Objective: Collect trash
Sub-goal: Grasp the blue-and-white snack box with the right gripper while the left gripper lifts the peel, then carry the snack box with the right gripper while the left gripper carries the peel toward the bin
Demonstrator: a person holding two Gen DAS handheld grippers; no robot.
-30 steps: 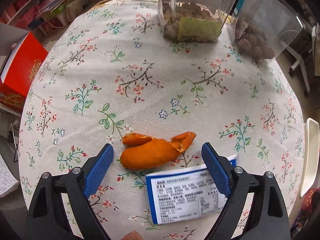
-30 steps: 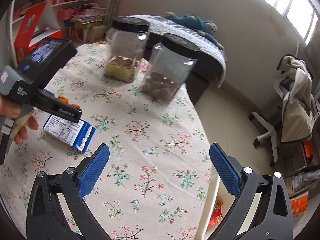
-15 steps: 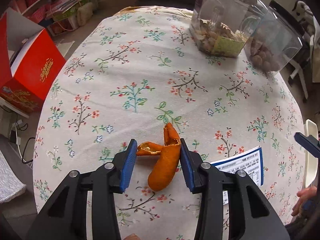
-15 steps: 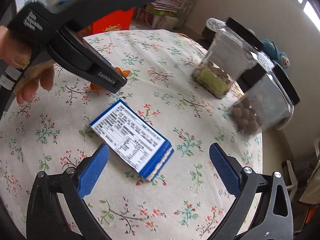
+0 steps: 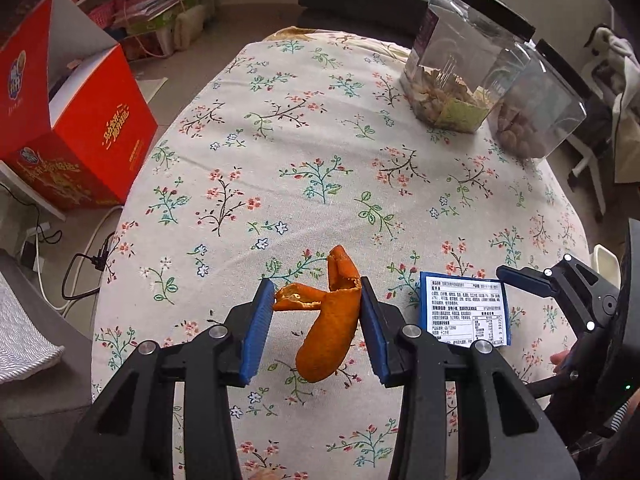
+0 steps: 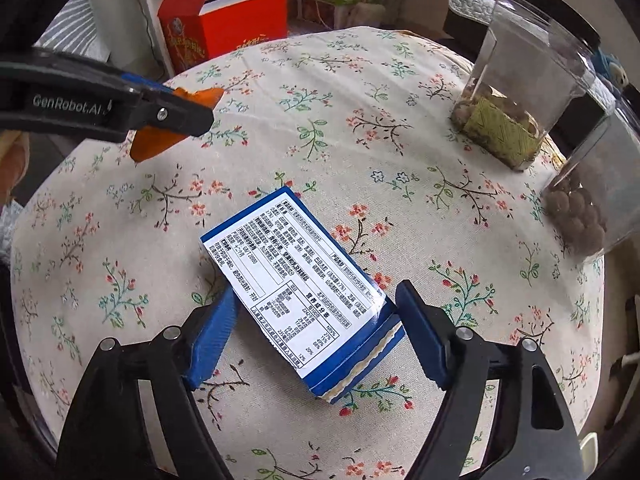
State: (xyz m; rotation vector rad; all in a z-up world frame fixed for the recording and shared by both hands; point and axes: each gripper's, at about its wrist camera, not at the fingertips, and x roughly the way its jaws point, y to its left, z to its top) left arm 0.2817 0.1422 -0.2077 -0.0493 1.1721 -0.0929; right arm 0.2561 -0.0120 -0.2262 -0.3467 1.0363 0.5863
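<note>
Orange peel (image 5: 330,328): now clamped between the pads of the left gripper (image 5: 316,312) and lifted clear of the floral tablecloth (image 5: 280,152), where a second ago it lay between wide-open jaws. First piece of trash judged secured.

Blue-and-white wrapper (image 6: 298,296): flat on the cloth. Right gripper (image 6: 316,328) has come down over it, jaws just closing from full width; pads straddle the near end, not yet seen pressing.

Writing: "GenRobot.AI" on the left gripper's arm; wrapper bears dense printed text and a nutrition table; red box (image 5: 76,128) carries gold script, unread.
</note>
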